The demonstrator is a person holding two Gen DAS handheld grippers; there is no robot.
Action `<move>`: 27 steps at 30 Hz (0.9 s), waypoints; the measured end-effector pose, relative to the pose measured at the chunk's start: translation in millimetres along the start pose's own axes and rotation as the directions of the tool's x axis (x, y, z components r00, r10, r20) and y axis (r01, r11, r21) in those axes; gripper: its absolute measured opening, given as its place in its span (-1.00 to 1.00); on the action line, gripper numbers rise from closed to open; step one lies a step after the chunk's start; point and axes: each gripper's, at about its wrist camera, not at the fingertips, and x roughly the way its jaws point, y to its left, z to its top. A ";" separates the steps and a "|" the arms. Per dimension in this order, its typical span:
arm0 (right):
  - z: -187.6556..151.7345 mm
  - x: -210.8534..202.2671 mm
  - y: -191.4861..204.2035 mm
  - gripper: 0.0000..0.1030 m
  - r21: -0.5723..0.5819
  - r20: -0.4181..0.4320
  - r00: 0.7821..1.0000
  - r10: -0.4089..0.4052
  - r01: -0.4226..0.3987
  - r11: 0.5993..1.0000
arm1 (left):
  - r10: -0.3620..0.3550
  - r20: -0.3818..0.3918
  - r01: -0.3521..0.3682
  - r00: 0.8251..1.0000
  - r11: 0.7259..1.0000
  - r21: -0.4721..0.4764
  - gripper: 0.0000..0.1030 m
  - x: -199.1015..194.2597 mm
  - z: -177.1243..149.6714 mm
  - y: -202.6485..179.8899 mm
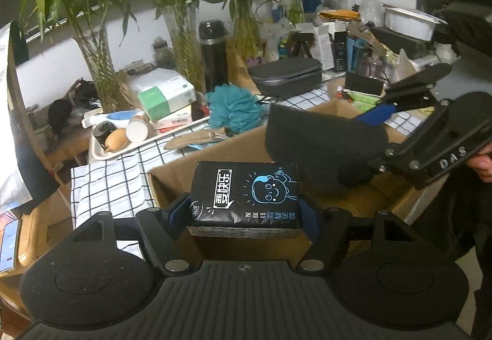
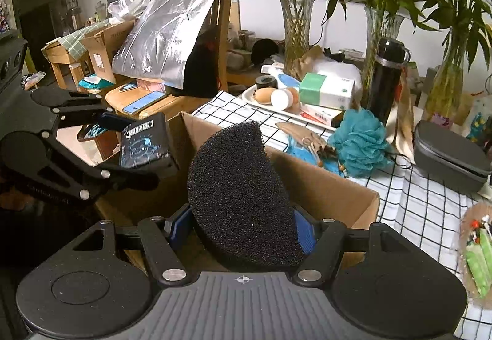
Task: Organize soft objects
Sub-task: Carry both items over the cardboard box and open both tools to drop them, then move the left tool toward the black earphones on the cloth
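My left gripper (image 1: 244, 214) is shut on a black tissue pack (image 1: 246, 195) with a blue cartoon face and holds it over the open cardboard box (image 1: 172, 170). My right gripper (image 2: 243, 226) is shut on a black foam sponge (image 2: 240, 195), bent between the pads, also above the box (image 2: 326, 189). In the left wrist view the sponge (image 1: 323, 143) and the right gripper (image 1: 384, 115) hang at the right over the box. In the right wrist view the left gripper (image 2: 135, 140) with the tissue pack (image 2: 144, 146) is at the left. A teal bath pouf (image 2: 359, 143) lies on the checked cloth behind the box.
A white tray (image 1: 101, 152) holds a bottle, tape and boxes. A black flask (image 1: 213, 54), glass vases of bamboo (image 1: 184, 41) and a grey zip case (image 1: 286, 75) stand behind. A beige mask (image 2: 304, 132) lies by the pouf. A phone (image 2: 144, 101) lies on a wooden stool.
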 end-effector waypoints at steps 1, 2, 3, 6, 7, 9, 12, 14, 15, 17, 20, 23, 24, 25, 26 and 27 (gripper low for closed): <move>0.2 0.6 -0.7 0.39 0.002 -0.002 1.000 0.001 -0.001 1.000 | 0.000 0.006 0.000 1.000 1.000 0.008 0.41 -0.9 -1.3 -1.3; 0.3 1.2 -2.4 0.48 0.005 -0.004 1.000 0.004 -0.004 1.000 | 0.006 0.007 -0.006 1.000 1.000 0.019 0.43 -1.1 -2.3 -4.0; 0.2 1.7 -3.6 0.58 0.009 -0.005 1.000 0.008 -0.008 1.000 | 0.017 0.007 -0.018 1.000 0.999 0.034 0.46 -1.5 -3.4 -6.7; 0.1 -0.3 -2.4 1.00 -0.001 0.014 0.999 -0.034 0.034 0.999 | 0.060 0.015 -0.061 0.998 0.996 0.065 0.60 -2.5 -5.9 -12.8; 0.5 -1.7 -2.2 1.00 -0.008 0.026 0.999 -0.046 0.046 0.999 | 0.068 0.017 -0.069 0.998 0.995 0.070 0.60 -2.9 -6.3 -13.4; 1.0 -1.6 -2.6 1.00 -0.005 0.029 0.998 -0.051 0.051 0.999 | 0.068 0.018 -0.069 0.998 0.995 0.066 0.60 -4.1 -6.6 -12.7; 0.7 1.1 -2.0 1.00 -0.015 0.022 0.997 -0.069 0.070 0.997 | 0.069 0.022 -0.070 0.997 0.996 0.049 0.60 -5.7 -6.6 -10.9; 1.0 2.9 -0.4 1.00 -0.025 0.021 0.996 -0.087 0.087 0.996 | 0.071 0.026 -0.072 0.997 0.997 0.039 0.60 -6.3 -6.5 -9.6; 1.1 2.9 -0.5 1.00 -0.025 0.022 0.996 -0.089 0.090 0.996 | 0.072 0.027 -0.073 0.997 0.997 0.033 0.60 -6.5 -6.2 -8.8; 1.8 2.9 -2.3 1.00 -0.019 0.026 0.995 -0.093 0.094 0.995 | 0.069 0.031 -0.070 0.997 0.997 0.017 0.60 -7.6 -6.6 -7.4; 1.9 3.2 -5.1 1.00 -0.005 0.026 0.995 -0.095 0.096 0.995 | 0.068 0.037 -0.068 0.997 0.998 -0.004 0.60 -8.8 -6.4 -5.1; 2.4 1.8 -6.3 1.00 0.003 0.038 0.994 -0.102 0.102 0.995 | 0.082 0.059 -0.081 0.995 0.996 -0.027 0.60 -11.4 -6.7 -1.2; 1.9 0.7 -6.1 1.00 0.006 0.043 0.994 -0.103 0.103 0.995 | 0.085 0.063 -0.083 0.994 0.996 -0.036 0.60 -11.9 -6.4 0.2; 2.1 -0.2 -6.6 1.00 0.010 0.051 0.993 -0.104 0.104 0.995 | 0.086 0.066 -0.083 0.994 0.996 -0.045 0.60 -12.2 -6.0 1.5; 2.6 -0.6 -6.8 1.00 0.013 0.056 0.993 -0.105 0.105 0.994 | 0.088 0.067 -0.085 0.994 0.995 -0.052 0.60 -12.5 -5.7 2.4; 2.7 -0.9 -6.9 1.00 0.015 0.059 0.992 -0.108 0.107 0.994 | 0.091 0.069 -0.087 0.993 0.995 -0.057 0.60 -12.7 -5.3 3.5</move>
